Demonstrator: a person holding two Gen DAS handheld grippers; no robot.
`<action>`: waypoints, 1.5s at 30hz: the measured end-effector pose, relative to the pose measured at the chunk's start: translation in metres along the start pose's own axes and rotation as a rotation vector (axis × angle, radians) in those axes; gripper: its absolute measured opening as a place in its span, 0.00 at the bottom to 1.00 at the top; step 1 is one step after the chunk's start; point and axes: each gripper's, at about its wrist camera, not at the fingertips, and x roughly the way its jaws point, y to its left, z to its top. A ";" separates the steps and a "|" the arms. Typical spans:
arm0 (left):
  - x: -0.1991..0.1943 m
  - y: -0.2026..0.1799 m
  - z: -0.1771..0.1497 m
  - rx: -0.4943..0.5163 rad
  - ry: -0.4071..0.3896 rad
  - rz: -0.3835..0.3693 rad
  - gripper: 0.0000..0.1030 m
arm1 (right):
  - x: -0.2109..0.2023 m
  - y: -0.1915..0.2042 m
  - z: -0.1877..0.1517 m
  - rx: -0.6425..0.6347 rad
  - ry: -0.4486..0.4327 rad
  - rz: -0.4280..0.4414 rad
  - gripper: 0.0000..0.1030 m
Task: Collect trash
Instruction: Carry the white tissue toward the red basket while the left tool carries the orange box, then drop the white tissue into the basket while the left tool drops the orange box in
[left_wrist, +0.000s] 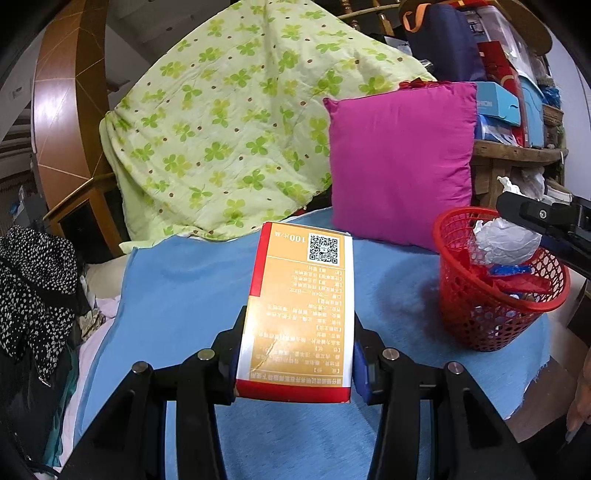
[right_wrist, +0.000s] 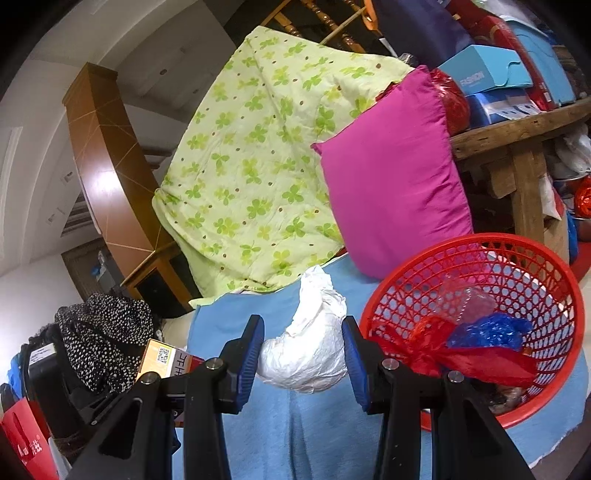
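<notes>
My left gripper (left_wrist: 295, 354) is shut on an orange and red carton box (left_wrist: 299, 306) with a QR code, held above the blue cloth (left_wrist: 192, 295). The box also shows in the right wrist view (right_wrist: 166, 360) at the lower left. My right gripper (right_wrist: 303, 354) is shut on a crumpled white paper wad (right_wrist: 310, 347), just left of the red mesh basket (right_wrist: 480, 258). In the left wrist view the wad (left_wrist: 506, 240) hangs over the basket (left_wrist: 491, 317), beneath the right gripper's black body. The basket holds red and blue plastic wrappers (right_wrist: 487, 332).
A magenta pillow (left_wrist: 402, 162) and a green clover-print quilt (left_wrist: 229, 122) stand behind the blue cloth. A black spotted garment (left_wrist: 33, 295) lies at the left. A wooden shelf (right_wrist: 517, 129) with boxes stands at the right.
</notes>
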 end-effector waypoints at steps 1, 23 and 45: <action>0.000 -0.002 0.001 0.002 -0.001 -0.003 0.47 | -0.001 -0.001 0.001 0.005 -0.003 0.000 0.44; 0.000 -0.048 0.041 0.016 -0.045 -0.239 0.47 | -0.049 -0.078 0.025 0.235 -0.183 -0.119 0.45; 0.036 -0.126 0.083 0.045 0.017 -0.535 0.49 | -0.066 -0.141 0.031 0.409 -0.225 -0.184 0.46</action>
